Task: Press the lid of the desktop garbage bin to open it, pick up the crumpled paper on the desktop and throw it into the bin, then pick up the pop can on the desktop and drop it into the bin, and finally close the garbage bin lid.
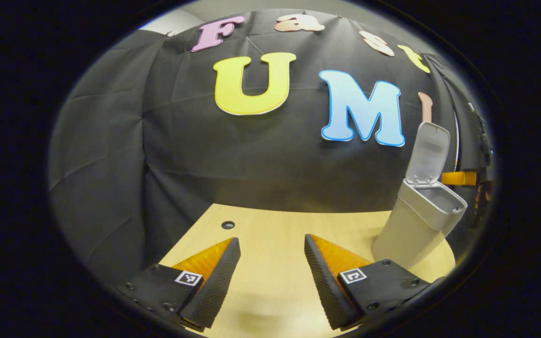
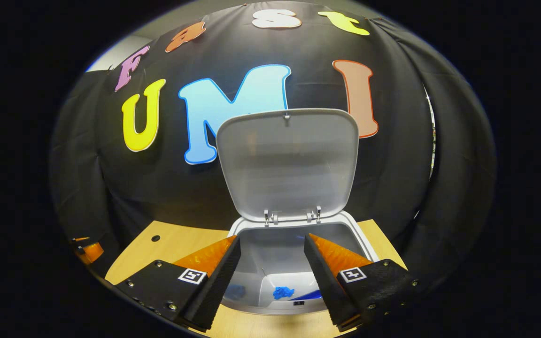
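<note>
Both grippers' ridged wedge fingers (image 1: 216,281) sit on screwed black mounts bearing square tags.

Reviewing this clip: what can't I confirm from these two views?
- Bin contents: right gripper view shows a blue item at the bottom; the right gripper fingers cover the rest, so paper and can are unconfirmed.
- Left gripper view: bin interior hidden by its wall.

The right claw's fingers (image 2: 214,281) hide part of the bin's (image 2: 345,225) blue contents (image 2: 282,292).
</note>
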